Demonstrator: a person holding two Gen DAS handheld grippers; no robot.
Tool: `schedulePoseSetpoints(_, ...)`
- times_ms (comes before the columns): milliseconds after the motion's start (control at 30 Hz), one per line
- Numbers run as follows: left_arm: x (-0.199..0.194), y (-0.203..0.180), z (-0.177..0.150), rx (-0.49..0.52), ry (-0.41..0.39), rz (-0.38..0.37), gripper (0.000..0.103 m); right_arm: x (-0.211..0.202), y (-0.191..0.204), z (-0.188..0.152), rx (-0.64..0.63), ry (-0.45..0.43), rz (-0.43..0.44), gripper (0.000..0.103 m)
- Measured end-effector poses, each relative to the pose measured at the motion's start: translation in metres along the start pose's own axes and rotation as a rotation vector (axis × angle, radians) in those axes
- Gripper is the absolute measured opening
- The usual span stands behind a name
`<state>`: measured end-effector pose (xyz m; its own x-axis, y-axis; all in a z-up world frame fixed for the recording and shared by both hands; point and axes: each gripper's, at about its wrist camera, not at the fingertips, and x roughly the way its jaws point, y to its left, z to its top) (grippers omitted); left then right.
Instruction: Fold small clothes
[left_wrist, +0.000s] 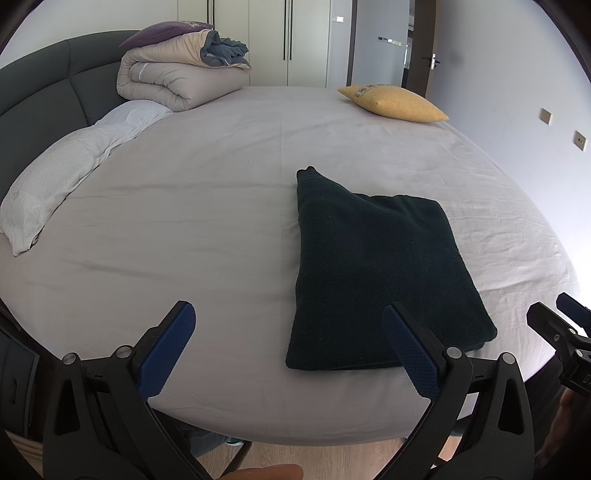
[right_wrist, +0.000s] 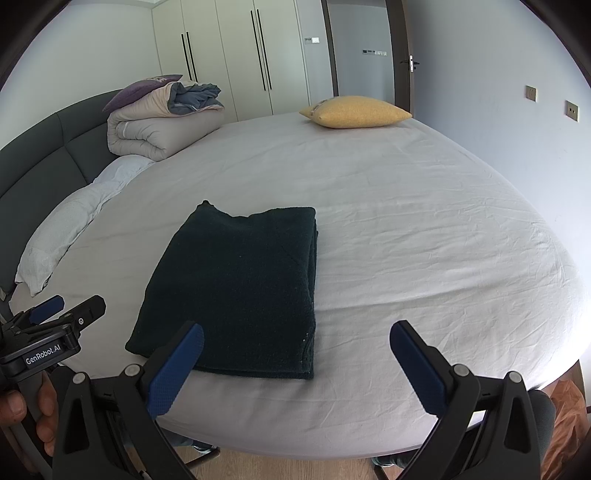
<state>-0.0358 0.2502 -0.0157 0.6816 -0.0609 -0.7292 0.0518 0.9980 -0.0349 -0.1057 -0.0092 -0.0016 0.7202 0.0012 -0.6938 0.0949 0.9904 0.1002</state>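
A dark green knit garment lies folded into a neat rectangle on the grey bed sheet, near the front edge; it also shows in the right wrist view. My left gripper is open and empty, held just in front of the garment's near left edge; it also shows in the right wrist view at the left. My right gripper is open and empty, at the garment's near right corner; it also shows in the left wrist view at the right.
A folded duvet with a purple cushion sits at the far left by the dark headboard. A white pillow lies along the left. A yellow cushion lies at the far right. Wardrobe and door stand behind.
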Motion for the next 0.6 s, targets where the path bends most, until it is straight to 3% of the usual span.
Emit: schedulePoseSetpoints(600, -0.0001, -0.0008, -0.0008, -0.001, 0.002, -0.001, 0.103, 0.0022, -0.0015, -0.0028, -0.001, 0.006, 0.002, 0.103)
